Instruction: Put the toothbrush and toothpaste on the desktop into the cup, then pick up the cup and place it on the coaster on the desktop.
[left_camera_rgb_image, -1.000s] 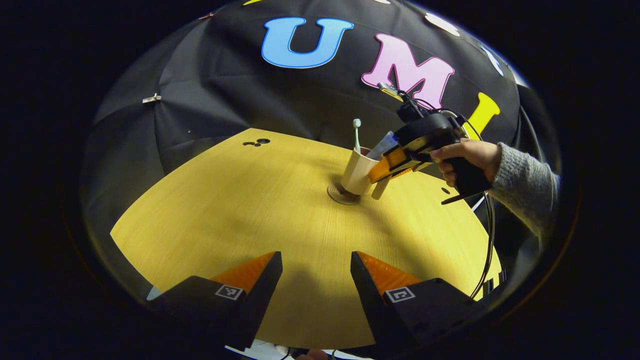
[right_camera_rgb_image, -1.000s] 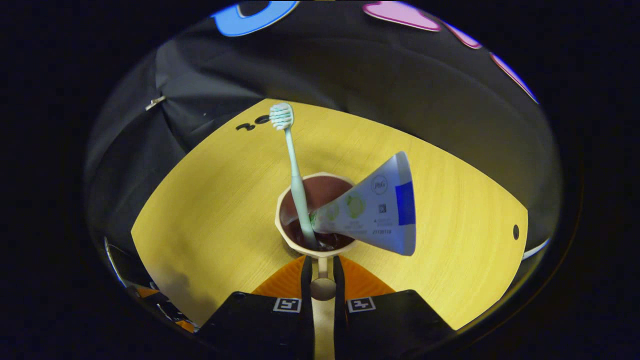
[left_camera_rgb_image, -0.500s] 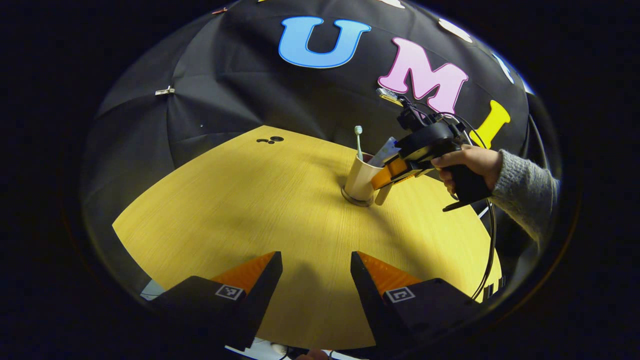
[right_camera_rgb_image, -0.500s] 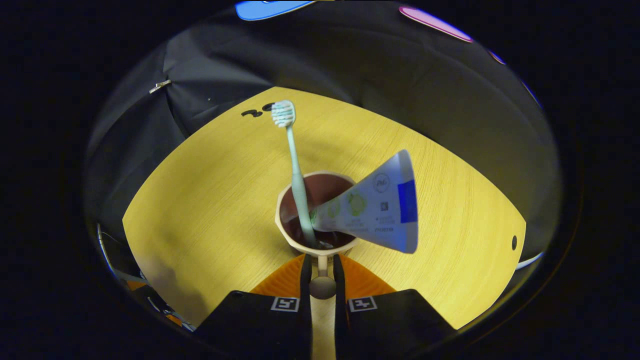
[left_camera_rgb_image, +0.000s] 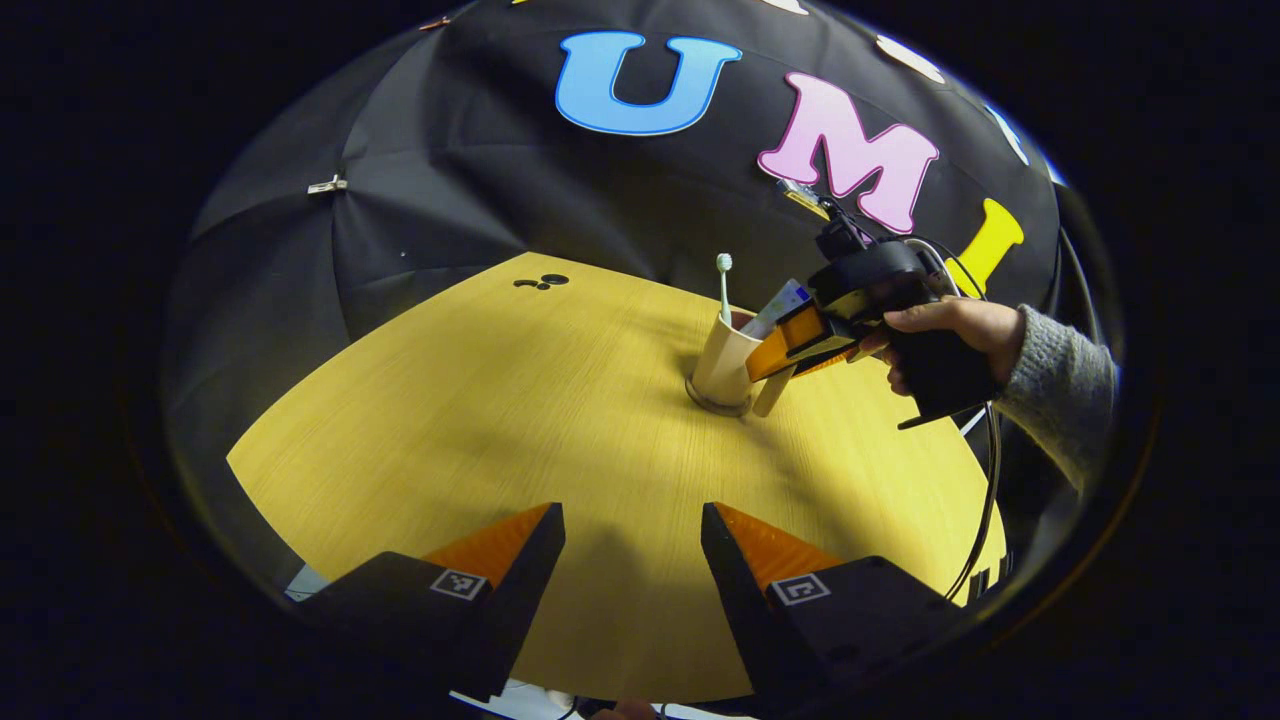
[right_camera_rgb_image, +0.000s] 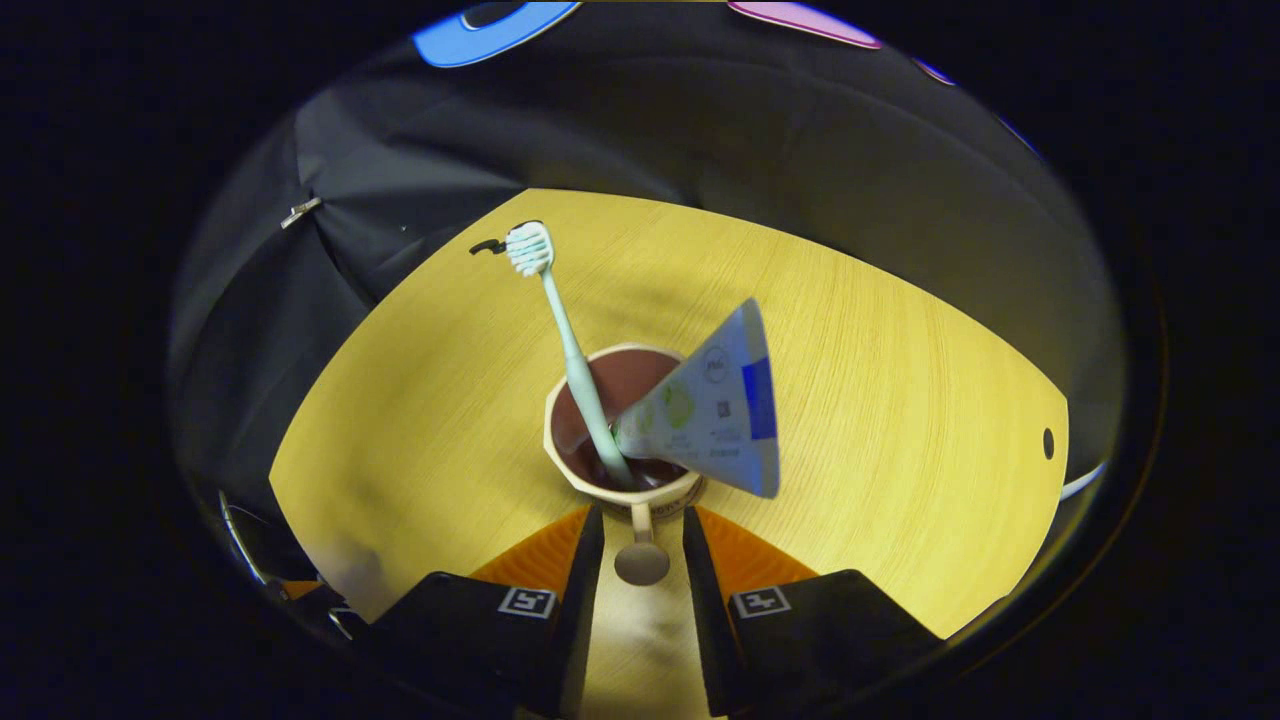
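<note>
Yellow wood-grain desktop (left_camera_rgb_image: 480, 420) is backed by a black cloth wall (left_camera_rgb_image: 480, 190) pinned with a small metal clip (left_camera_rgb_image: 327, 185). Near the far middle of the desktop, a beige cup (left_camera_rgb_image: 722, 362) is seen standing on a round coaster (left_camera_rgb_image: 712, 403), whose dark rim is visible around the cup's base. A pale green toothbrush (left_camera_rgb_image: 724, 288) is held upright in the cup, bristles up, and a white toothpaste tube (left_camera_rgb_image: 782, 305) is leaned out over the rim toward the right gripper (left_camera_rgb_image: 772, 372).

In the right gripper view, the cup (right_camera_rgb_image: 612, 484) is shown from above, with the toothbrush (right_camera_rgb_image: 565, 345) leaning left and the toothpaste (right_camera_rgb_image: 715, 415) fanned out to the right. The cup's handle (right_camera_rgb_image: 641, 552) is placed between the two fingers of the right gripper (right_camera_rgb_image: 640, 560), but a gap is seen on each side of it, so the handle is not pinched; the fingers are parted slightly. That gripper is held by a hand (left_camera_rgb_image: 950, 325) in a grey knitted sleeve (left_camera_rgb_image: 1060, 385), with a black cable (left_camera_rgb_image: 985, 500) trailing down.

Nearer the desk's front edge, the left gripper (left_camera_rgb_image: 632, 545) is held wide open over bare wood, with nothing between its fingers, well apart from the cup.
</note>
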